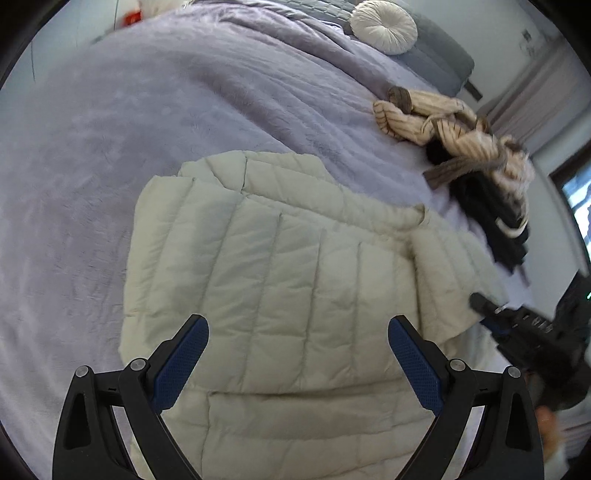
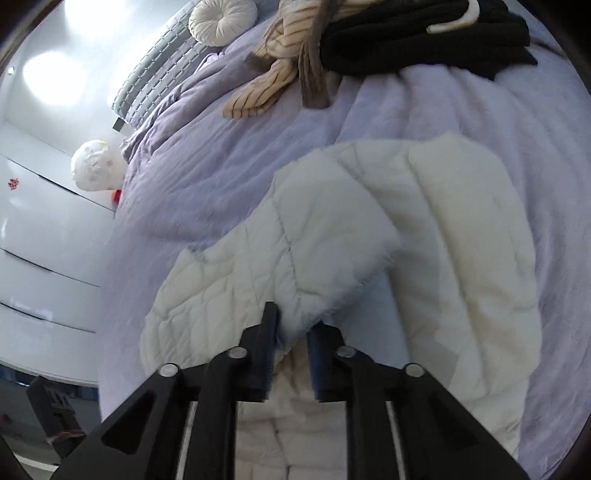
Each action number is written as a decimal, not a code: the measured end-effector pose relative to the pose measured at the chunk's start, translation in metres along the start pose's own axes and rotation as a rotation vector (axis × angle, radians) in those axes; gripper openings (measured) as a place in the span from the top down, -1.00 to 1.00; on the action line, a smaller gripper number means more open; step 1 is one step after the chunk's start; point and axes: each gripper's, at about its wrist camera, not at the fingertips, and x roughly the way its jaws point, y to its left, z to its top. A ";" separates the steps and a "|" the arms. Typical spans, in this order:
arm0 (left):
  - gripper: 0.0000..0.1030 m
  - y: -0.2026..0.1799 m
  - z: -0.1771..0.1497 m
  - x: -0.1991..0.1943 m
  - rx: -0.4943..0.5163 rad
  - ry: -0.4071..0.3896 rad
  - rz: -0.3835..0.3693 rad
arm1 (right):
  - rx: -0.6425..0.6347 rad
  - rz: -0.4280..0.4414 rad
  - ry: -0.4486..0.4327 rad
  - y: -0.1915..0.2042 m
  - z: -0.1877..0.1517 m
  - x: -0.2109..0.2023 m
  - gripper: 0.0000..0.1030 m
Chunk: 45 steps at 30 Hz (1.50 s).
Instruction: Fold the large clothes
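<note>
A cream quilted puffer jacket (image 1: 295, 280) lies partly folded on the lilac bedspread (image 1: 147, 129). My left gripper (image 1: 299, 347) is open and empty, hovering just above the jacket's near part. The right gripper (image 1: 491, 310) shows at the jacket's right edge. In the right wrist view my right gripper (image 2: 293, 328) is shut on a lifted fold of the jacket (image 2: 332, 240), holding it above the rest of the garment.
A heap of striped beige and black clothes (image 1: 461, 140) lies at the bed's far right, also in the right wrist view (image 2: 369, 40). A round white cushion (image 1: 384, 24) sits by the grey headboard. White drawers (image 2: 40, 251) stand beside the bed.
</note>
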 end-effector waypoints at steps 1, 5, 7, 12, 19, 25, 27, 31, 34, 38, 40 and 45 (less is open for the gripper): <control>-0.91 0.004 0.004 0.000 -0.018 0.002 -0.022 | -0.052 -0.023 -0.014 0.007 0.002 0.001 0.73; -0.91 0.015 0.012 -0.003 -0.057 0.005 -0.101 | -0.268 -0.040 -0.015 0.040 -0.004 0.003 0.73; -0.91 0.021 0.016 -0.003 -0.080 0.015 -0.140 | -0.398 -0.048 0.005 0.061 -0.015 0.008 0.73; -0.91 0.031 0.026 -0.002 -0.142 0.018 -0.244 | -0.631 -0.048 0.163 0.101 -0.050 0.044 0.72; -0.91 0.039 0.039 -0.005 -0.156 -0.013 -0.279 | -0.777 -0.069 0.258 0.119 -0.081 0.059 -0.42; -0.91 0.024 0.036 0.031 -0.082 0.102 -0.255 | -0.601 -0.083 0.124 0.076 -0.054 0.004 -0.42; -0.91 0.016 0.037 0.045 -0.049 0.138 -0.236 | -0.512 -0.117 0.072 0.052 -0.038 -0.011 -0.42; -0.91 0.004 0.039 0.068 -0.006 0.189 -0.201 | -0.317 -0.163 0.037 -0.002 -0.012 -0.031 -0.42; -0.91 -0.004 0.038 0.076 0.009 0.206 -0.190 | -0.285 -0.159 0.013 -0.018 -0.013 -0.048 -0.42; -0.57 -0.014 0.036 0.073 0.022 0.193 -0.205 | -0.256 -0.133 0.017 -0.027 -0.019 -0.054 -0.42; -0.19 -0.016 0.036 0.072 0.026 0.201 -0.200 | -0.235 -0.137 0.019 -0.034 -0.019 -0.056 -0.42; 0.83 -0.018 0.034 0.064 0.059 0.188 -0.230 | -0.184 -0.147 0.005 -0.043 -0.023 -0.057 -0.42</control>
